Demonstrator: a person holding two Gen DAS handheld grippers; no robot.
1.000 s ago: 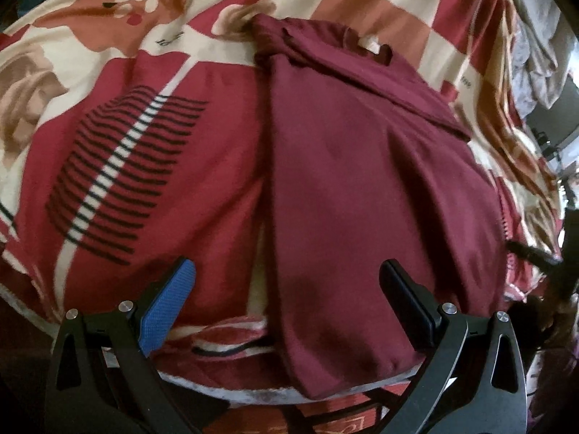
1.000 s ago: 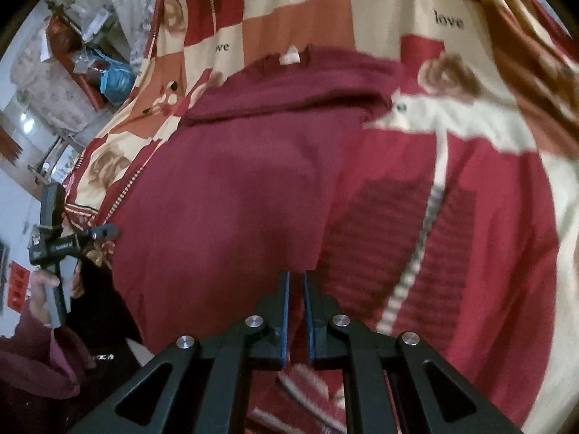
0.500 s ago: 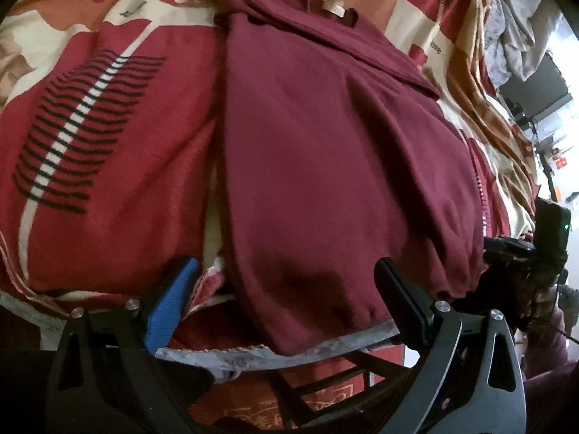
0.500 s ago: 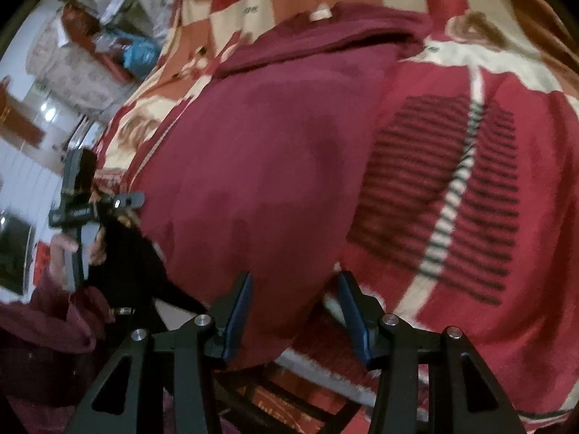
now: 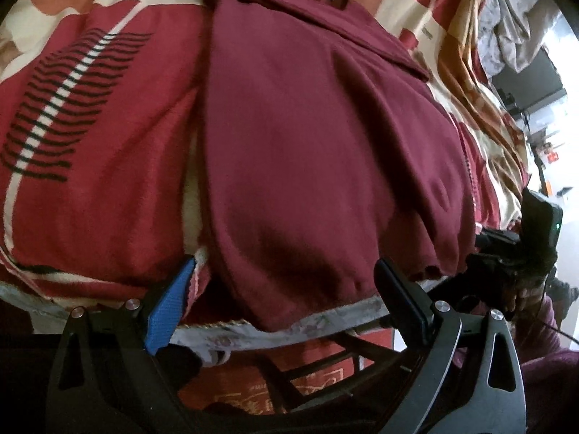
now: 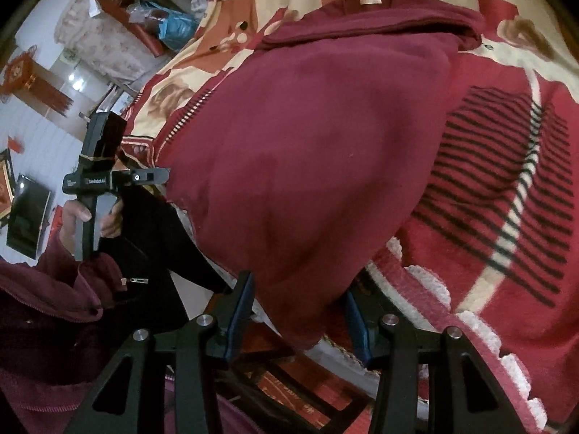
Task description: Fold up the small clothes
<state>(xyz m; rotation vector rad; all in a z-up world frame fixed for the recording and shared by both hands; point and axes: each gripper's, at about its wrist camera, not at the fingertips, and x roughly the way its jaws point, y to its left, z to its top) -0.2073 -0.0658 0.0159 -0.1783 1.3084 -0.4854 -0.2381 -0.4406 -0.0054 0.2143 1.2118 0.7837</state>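
A maroon garment [image 5: 307, 137] lies lengthwise on a red patterned blanket [image 5: 90, 144], folded narrow, its collar with a white label at the far end. Its near hem hangs over the bed's front edge. My left gripper [image 5: 286, 289] is open, its jaws astride the left corner of the hem, not touching it. In the right wrist view the garment [image 6: 307, 152] fills the middle. My right gripper [image 6: 296, 307] is open, its jaws on either side of the hem's right corner. The other hand-held gripper [image 6: 97, 177] shows at the left there.
The bed's front edge with a pale floral sheet [image 5: 307, 329] runs just under both grippers. A dark wooden frame [image 5: 307, 369] shows below it. Grey bedding [image 5: 506, 25] is piled at the far right. Furniture and a blue bag [image 6: 173, 25] stand beyond the bed.
Both grippers have dropped toward the bed's front edge and closer to the hem. The right gripper has gone from shut to open. The left stayed open.
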